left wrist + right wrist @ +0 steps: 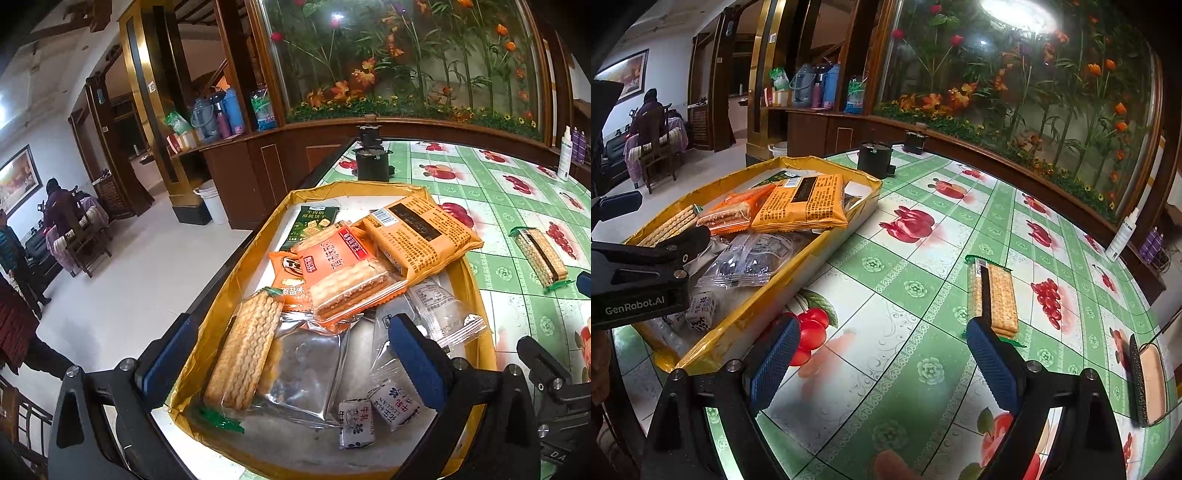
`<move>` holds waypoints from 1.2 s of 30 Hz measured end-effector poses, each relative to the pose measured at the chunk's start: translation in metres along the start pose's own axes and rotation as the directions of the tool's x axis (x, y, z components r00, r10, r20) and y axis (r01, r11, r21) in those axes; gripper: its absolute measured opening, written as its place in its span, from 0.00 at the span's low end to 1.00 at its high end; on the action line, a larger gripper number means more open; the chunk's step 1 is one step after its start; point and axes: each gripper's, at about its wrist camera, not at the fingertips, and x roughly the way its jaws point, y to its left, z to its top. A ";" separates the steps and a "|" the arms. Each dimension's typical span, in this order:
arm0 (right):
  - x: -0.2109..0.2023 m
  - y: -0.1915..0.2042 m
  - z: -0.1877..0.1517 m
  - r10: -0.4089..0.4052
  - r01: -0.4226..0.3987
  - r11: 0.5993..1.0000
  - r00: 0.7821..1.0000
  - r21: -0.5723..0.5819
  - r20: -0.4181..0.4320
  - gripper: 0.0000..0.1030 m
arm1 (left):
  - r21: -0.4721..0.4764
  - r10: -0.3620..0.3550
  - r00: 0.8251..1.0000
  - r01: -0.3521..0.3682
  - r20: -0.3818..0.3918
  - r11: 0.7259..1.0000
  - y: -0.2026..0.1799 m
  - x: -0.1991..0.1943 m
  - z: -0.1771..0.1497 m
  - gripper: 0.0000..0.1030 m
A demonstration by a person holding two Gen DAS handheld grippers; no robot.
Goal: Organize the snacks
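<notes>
The bench (905, 258) wears a green-and-white checked cloth printed with fruit, and a shallow yellow-rimmed tray (827, 240) heaped with snack packets sits along its left side. A single clear pack of crackers (995, 295) lies flat on the cloth, well apart from the tray, and a dark-edged flat thing (1148, 380) lies near the right rim. At the far edge stand a dark pot (873, 158) just beyond the tray, a second dark object (915, 142) behind it, and a white bottle (1123, 236) on the right.
</notes>
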 end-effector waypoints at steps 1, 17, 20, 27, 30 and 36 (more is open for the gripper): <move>0.000 0.000 0.000 0.000 0.000 1.000 1.000 0.000 0.000 0.91 | 0.001 0.003 1.000 -0.003 -0.001 1.000 0.000 0.000 0.000 1.00; 0.002 -0.001 -0.002 0.000 0.000 1.000 1.000 -0.002 -0.003 0.91 | 0.024 0.044 0.999 -0.045 0.015 0.999 0.002 -0.001 -0.001 1.00; 0.001 -0.002 -0.002 0.000 0.000 1.000 1.000 -0.001 -0.003 0.91 | 0.020 0.034 0.999 -0.034 0.014 0.999 0.002 -0.003 -0.001 1.00; 0.002 -0.003 -0.004 0.002 -0.002 1.000 1.000 -0.001 -0.001 0.91 | 0.022 0.046 0.999 -0.047 0.020 0.999 0.002 -0.003 0.000 1.00; 0.002 -0.003 -0.004 0.002 -0.002 1.000 1.000 -0.001 -0.003 0.91 | 0.023 0.044 0.999 -0.045 0.027 0.999 0.003 -0.005 0.000 1.00; 0.003 -0.006 -0.005 -0.004 0.004 1.000 1.000 0.011 -0.007 0.91 | 0.024 0.048 0.998 -0.048 0.029 0.999 0.003 -0.006 0.000 1.00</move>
